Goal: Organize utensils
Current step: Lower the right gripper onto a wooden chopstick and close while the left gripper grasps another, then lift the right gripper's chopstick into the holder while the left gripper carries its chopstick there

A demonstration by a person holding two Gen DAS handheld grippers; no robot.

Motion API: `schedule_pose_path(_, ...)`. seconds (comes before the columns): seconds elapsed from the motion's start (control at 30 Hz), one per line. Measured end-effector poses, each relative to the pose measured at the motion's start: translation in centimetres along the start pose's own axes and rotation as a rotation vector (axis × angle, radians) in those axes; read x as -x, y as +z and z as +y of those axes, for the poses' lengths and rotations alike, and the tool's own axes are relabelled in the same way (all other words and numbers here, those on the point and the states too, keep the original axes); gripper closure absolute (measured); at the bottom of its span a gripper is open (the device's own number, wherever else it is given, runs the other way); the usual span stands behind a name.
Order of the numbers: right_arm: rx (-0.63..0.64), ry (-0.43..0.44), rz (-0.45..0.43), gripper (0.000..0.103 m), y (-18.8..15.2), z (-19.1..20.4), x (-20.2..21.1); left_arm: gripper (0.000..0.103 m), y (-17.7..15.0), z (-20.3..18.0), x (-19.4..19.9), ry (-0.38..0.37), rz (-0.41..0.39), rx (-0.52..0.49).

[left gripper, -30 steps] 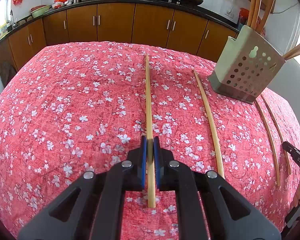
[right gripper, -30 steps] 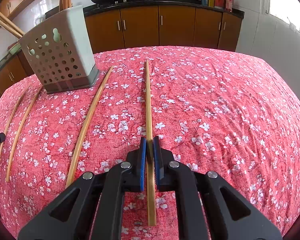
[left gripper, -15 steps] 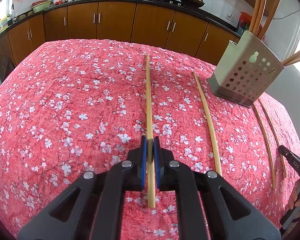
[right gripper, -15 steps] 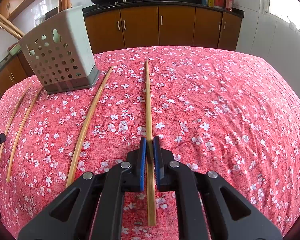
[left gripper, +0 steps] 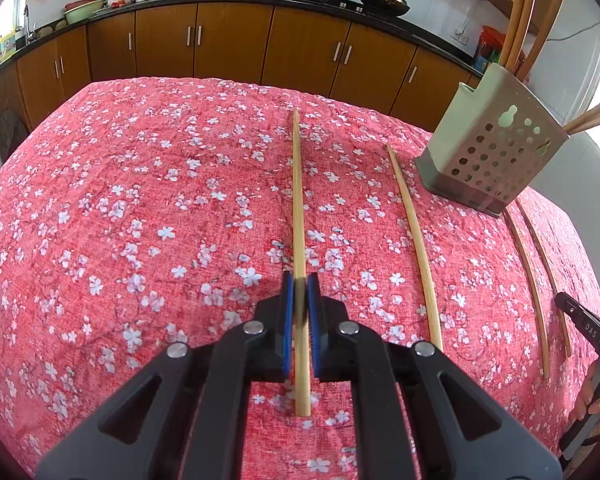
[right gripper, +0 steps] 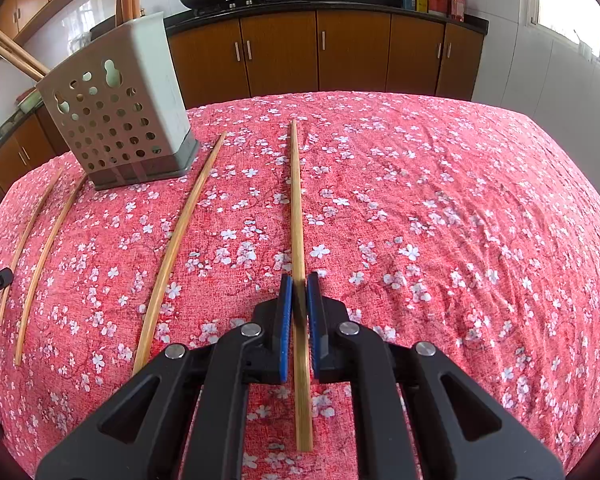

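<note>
Pale bamboo chopstick (left gripper: 298,216), long, straight, slender

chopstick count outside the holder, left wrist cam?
4 chopsticks: one in the left gripper, one right of it, two beyond the holder near the right gripper. None seem hidden.

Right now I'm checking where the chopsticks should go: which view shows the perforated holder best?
The right wrist view: the holder stands nearer and larger, its holes clear. The left wrist view shows it smaller, toward the right edge.
</note>
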State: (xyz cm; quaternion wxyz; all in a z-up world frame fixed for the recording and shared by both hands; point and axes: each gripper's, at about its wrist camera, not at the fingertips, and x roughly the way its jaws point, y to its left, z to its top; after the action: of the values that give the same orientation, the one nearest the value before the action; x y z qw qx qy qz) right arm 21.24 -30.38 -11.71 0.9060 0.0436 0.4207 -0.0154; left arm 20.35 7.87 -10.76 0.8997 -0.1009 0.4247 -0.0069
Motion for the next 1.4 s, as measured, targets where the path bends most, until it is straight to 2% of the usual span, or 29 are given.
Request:
schedule_pose_path(0.3, -0.015, 0.014, 0.001, 0.094, 0.0, -0.3, 0.0, 0.093, 0.0, -0.2, -0.1, 0.003, 0.000, -0.002)
schedule_pose_path(0.47, -0.022, 0.029, 0.003, 0.093, -0.9, -0.5, 0.7, 0.092, -0.4, -1.6, 0.1, 0.062, 0.008, -0.087)
schedule_pose_path(0.73, -0.022, 0.038, 0.010, 0.095, -1.3, -0.5, 1.5, 0.095, -0.9, -1.6, 0.4, 0.063, 0.008, -0.071)
schedule_pose_path(0.83, -0.034, 0.046, -0.041, 0.095, -1.0, -0.8, 2.9, 0.095, -0.8, -1.6, 1.1, 0.059, -0.001, -0.077)
schedule_pose_path(1.1, -0.037, 0.037, -0.199, 0.095, 0.6, -0.9, 7.4, 0.095, 1.0, -1.7, 5.7, 0.019, -0.132, -0.082)
schedule_pose_path(1.4, -0.060, 0.049, -0.365, 0.095, 3.1, -1.4, 11.1, 0.095, 4.1, -2.7, 11.4, -0.029, -0.320, -0.056)
